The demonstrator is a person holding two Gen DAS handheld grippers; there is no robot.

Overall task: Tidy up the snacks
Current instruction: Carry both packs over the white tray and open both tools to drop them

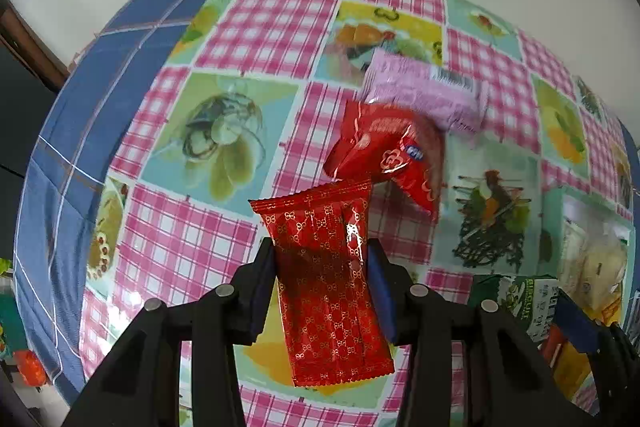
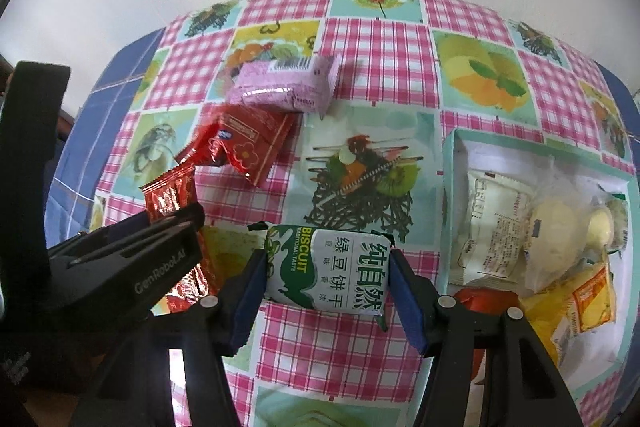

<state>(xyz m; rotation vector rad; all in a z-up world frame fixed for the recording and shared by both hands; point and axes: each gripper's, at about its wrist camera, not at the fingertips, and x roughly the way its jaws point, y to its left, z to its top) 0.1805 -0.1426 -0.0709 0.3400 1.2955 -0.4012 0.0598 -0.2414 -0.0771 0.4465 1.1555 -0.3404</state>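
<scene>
My left gripper (image 1: pixel 320 251) is shut on a red packet with a gold pattern (image 1: pixel 332 299), which hangs above the table. In the right wrist view the same red packet (image 2: pixel 170 193) shows at the left, in the left gripper's black fingers (image 2: pixel 176 227). My right gripper (image 2: pixel 327 261) is shut on a green and white biscuit packet (image 2: pixel 332 279), its blue pads pressing both short ends. On the cloth lie a red packet with a flower print (image 2: pixel 244 143) and, touching it, a pink packet (image 2: pixel 284 87).
A teal box (image 2: pixel 450 187) at the right holds several white and yellow wrapped snacks. The pink checked tablecloth (image 2: pixel 380 35) has fruit pictures, with blue cloth (image 1: pixel 80 107) along its left edge. A white wall stands behind the table.
</scene>
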